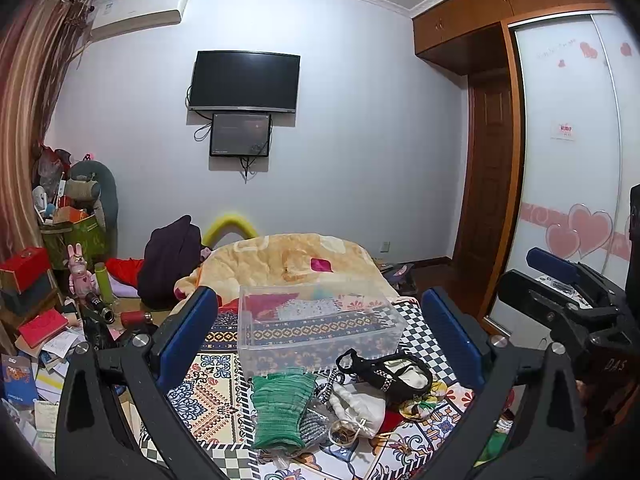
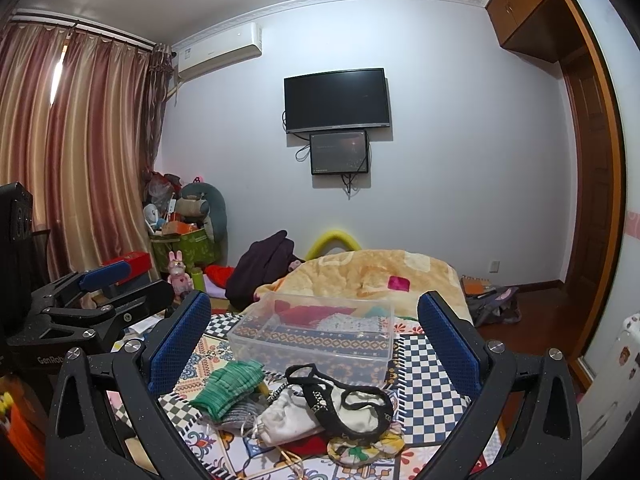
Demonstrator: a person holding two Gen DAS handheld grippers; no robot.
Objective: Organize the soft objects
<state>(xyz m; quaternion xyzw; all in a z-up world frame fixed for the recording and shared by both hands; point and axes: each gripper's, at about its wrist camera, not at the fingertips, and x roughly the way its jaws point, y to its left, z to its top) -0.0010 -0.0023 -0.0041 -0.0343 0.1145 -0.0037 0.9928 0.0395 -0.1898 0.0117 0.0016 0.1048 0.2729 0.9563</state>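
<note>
A pile of soft things lies on the patterned bedspread: a green knit glove (image 1: 280,412) (image 2: 228,388), a grey knit piece (image 2: 240,412), a white drawstring pouch (image 1: 356,404) (image 2: 288,416), a black-trimmed white bag (image 1: 392,372) (image 2: 352,404) and a floral scrunchie (image 2: 360,448). A clear plastic box (image 1: 320,324) (image 2: 316,336) stands just behind the pile. My left gripper (image 1: 320,340) is open and empty above the pile. My right gripper (image 2: 316,344) is open and empty, to the right of the left one.
A yellow blanket (image 1: 288,260) is heaped behind the box. A dark garment (image 1: 172,256) lies at the bed's left. The floor on the left holds books, boxes and toys (image 1: 48,320). A wardrobe (image 1: 568,140) stands on the right.
</note>
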